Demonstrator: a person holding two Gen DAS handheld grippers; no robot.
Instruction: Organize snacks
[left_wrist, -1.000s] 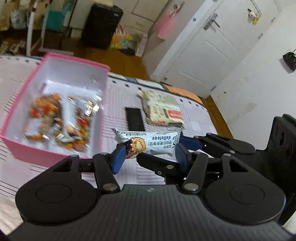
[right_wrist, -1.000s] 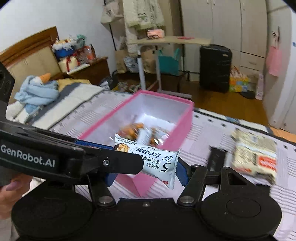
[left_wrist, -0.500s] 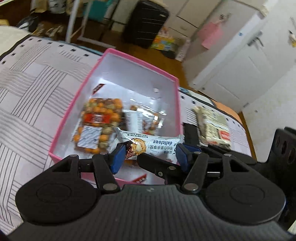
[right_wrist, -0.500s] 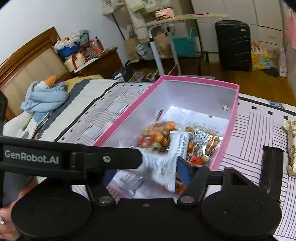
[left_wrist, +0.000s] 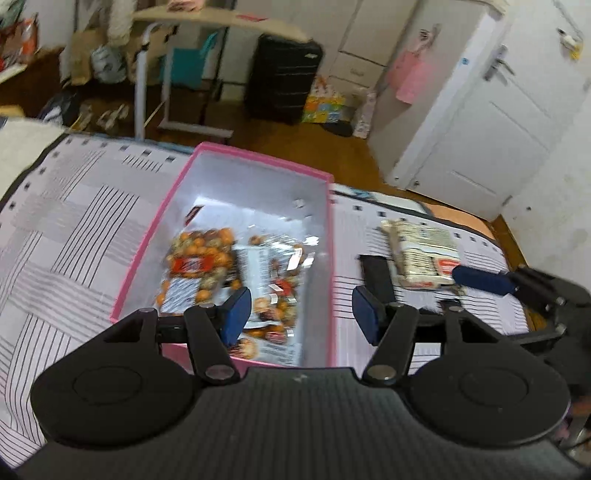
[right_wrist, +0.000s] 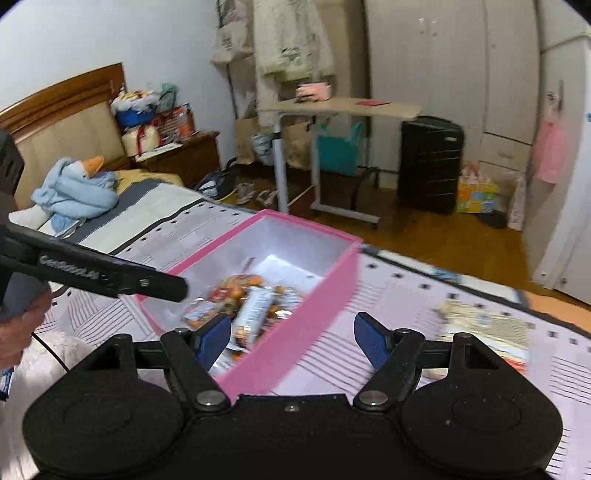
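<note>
bed (left_wrist: 74, 221) | on it: pink box (left_wrist: 330, 258); cracker pack (left_wrist: 421, 251); black bar (left_wrist: 376, 273)

**Little print is coming through legibly**

A blurred white brand line, seemingly "GenRobot.AI", is showing on the black finger of the left hand-held gripper (right_wrist: 110, 277) in the right wrist view. Print on the snack packets (left_wrist: 236, 273) in the pink box (left_wrist: 330, 258) is blurring past reading.

glossy crinkled plastic snack packets (left_wrist: 229, 273), matt pink cardboard box (left_wrist: 328, 258), striped cloth bedcover (left_wrist: 74, 229)
</note>
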